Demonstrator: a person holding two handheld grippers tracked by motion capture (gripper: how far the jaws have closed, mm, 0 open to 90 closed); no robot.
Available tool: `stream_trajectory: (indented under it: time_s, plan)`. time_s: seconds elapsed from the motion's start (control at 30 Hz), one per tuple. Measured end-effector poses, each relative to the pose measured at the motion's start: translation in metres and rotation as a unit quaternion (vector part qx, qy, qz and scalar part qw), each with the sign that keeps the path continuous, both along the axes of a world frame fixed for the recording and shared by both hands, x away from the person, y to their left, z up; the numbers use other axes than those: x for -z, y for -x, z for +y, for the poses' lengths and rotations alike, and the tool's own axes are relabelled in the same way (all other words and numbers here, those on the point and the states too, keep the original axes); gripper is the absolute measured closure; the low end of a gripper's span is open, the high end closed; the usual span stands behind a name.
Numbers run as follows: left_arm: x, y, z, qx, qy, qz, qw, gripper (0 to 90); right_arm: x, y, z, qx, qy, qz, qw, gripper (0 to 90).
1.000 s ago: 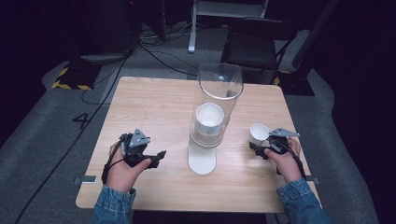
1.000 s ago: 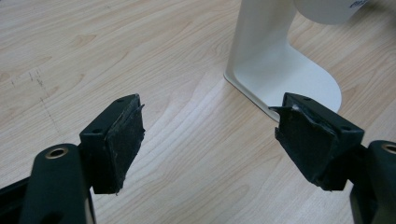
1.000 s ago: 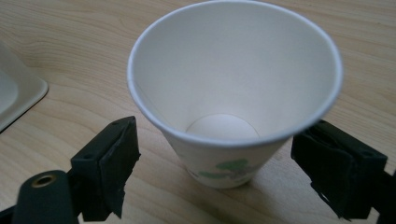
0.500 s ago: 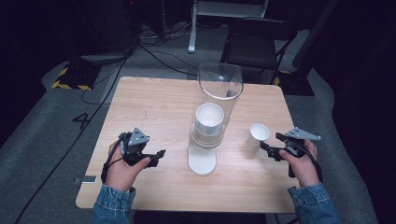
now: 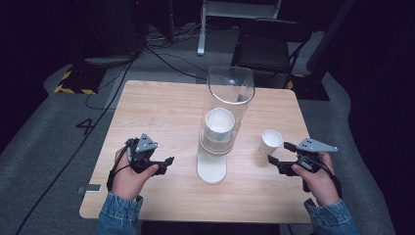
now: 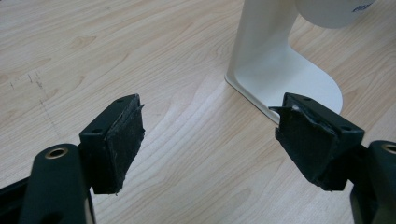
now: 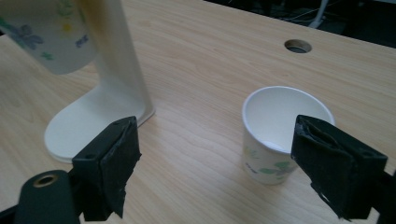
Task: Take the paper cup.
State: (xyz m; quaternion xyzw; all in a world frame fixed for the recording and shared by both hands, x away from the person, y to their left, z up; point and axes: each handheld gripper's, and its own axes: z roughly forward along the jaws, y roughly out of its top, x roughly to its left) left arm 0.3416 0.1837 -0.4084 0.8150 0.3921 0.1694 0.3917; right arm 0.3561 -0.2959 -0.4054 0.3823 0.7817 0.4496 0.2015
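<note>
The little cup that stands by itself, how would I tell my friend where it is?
Find the wooden table and the tall clear cup dispenser in its middle. To the dispenser's right, just ahead of the right gripper, a paper cup stands upright on the wood. Unlike the cup in the dispenser, it stands free on the table.

One camera hangs overhead, looking forward and down on the whole table. Two more ride low on the grippers, close to the wood, both facing the white stand ahead.
</note>
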Motion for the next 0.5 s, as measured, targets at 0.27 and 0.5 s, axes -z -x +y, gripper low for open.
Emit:
stream_trajectory:
  time_s: [0.27, 0.5]
  plan:
    - [0.001, 0.001, 0.000, 0.004, -0.002, 0.006, 1.0000, 23.1, -0.001, 0.017, 0.022, -0.046, 0.002, 0.004, 0.9989, 16.0]
    - [0.001, 0.001, -0.002, 0.010, -0.006, 0.007, 0.9999, 23.1, 0.009, 0.030, 0.043, -0.104, 0.014, 0.020, 0.9942, 16.1]
